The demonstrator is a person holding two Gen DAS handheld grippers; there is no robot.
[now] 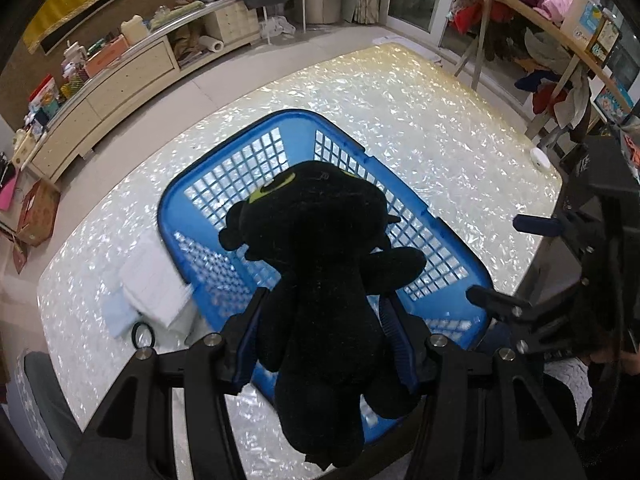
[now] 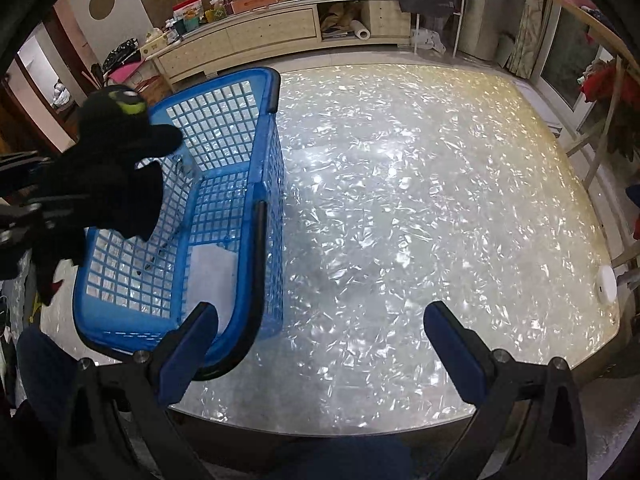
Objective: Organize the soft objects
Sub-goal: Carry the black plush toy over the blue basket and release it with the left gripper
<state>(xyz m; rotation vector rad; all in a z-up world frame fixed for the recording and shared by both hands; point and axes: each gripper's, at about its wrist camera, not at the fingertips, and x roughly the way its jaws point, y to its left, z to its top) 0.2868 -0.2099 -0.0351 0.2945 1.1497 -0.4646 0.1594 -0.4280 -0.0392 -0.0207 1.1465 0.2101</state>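
Observation:
My left gripper [image 1: 324,320] is shut on a black plush toy [image 1: 320,264] with green eyes and holds it above a blue plastic basket [image 1: 224,160] on the shiny white table [image 1: 420,120]. The toy hangs over the basket's near half. In the right wrist view the plush toy [image 2: 112,176] shows at the left over the basket [image 2: 264,184], whose inside holds no other toy. My right gripper [image 2: 320,320] is open and empty, low over the table's front edge, to the right of the basket.
Folded white and pale blue cloths [image 1: 152,292] and a black ring [image 1: 143,335] lie on the table left of the basket. A small white round object [image 2: 607,284] sits at the table's right edge. A long cabinet [image 2: 272,28] and a clothes-laden shelf [image 1: 540,8] stand beyond.

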